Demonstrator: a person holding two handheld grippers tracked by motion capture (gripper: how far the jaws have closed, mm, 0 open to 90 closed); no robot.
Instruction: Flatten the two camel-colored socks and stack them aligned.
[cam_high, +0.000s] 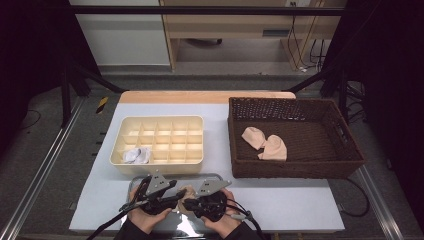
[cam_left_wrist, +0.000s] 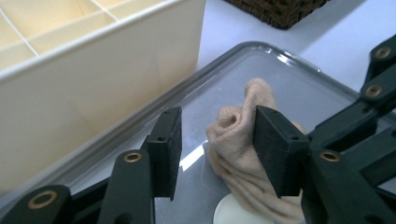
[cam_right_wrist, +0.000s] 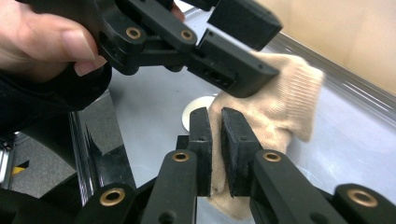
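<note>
— Where's the beige sock (cam_right_wrist: 275, 93)?

— On the clear tray (cam_left_wrist: 303, 88), nipped between the right gripper (cam_right_wrist: 215, 119) pads, which are clenched on its fabric.

— And the left gripper (cam_left_wrist: 217, 135)?

— Released: jaws apart, the sock just inside its right pad (whether it touches that pad I cannot tell), with a gap to the other. The cream divided box (cam_left_wrist: 93, 70) stands beyond its left jaw.

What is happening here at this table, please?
A person works a beige sock over a clear tray near the table's front edge. The right gripper pinches the sock; the left gripper stands open beside it. A cream divided box already holds something white, and two more socks lie in the wicker basket.
</note>
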